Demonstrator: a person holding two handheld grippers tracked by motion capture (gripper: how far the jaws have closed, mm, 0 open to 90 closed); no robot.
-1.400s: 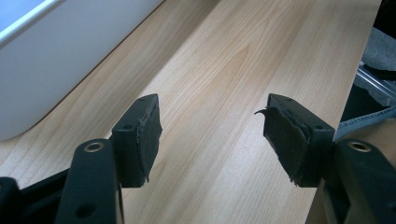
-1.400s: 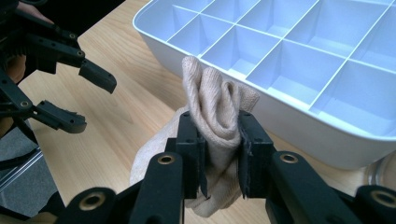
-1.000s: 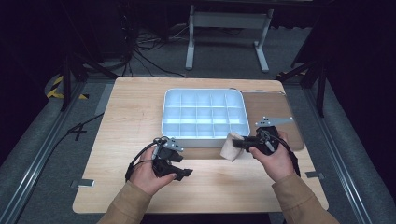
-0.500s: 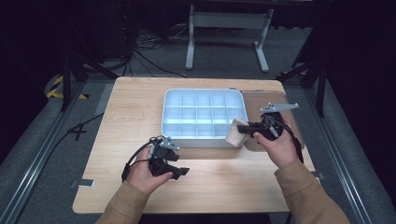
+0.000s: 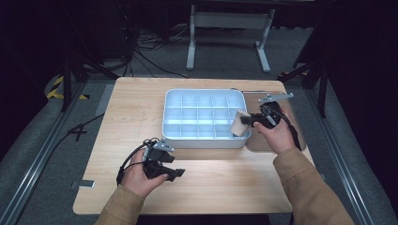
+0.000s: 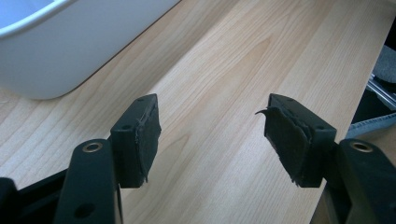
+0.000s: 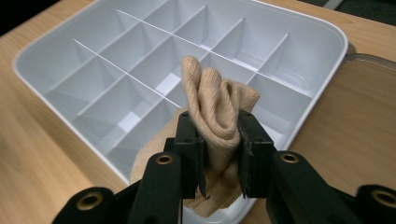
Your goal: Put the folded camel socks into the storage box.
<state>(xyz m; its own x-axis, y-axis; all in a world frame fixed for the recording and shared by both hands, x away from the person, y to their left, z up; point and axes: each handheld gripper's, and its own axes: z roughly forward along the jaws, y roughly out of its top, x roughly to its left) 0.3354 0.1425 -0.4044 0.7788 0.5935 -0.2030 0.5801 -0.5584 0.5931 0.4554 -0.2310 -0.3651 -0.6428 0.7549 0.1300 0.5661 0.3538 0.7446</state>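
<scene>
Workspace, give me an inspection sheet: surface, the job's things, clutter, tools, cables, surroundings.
Surface: light wooden table, bare in front.
Job's things: rolled beige sock held over the near right corner of the white divided tray; the tray's compartments look empty.
Clutter: brownish lid-like panel beside the tray's right edge.
Tools: right tool shut on the sock; left tool open above bare wood, nothing between its jaws.
Cables: black cable looping from the left tool; more on the floor behind.
Surroundings: dark room, grey floor, metal stand beyond the table.
</scene>
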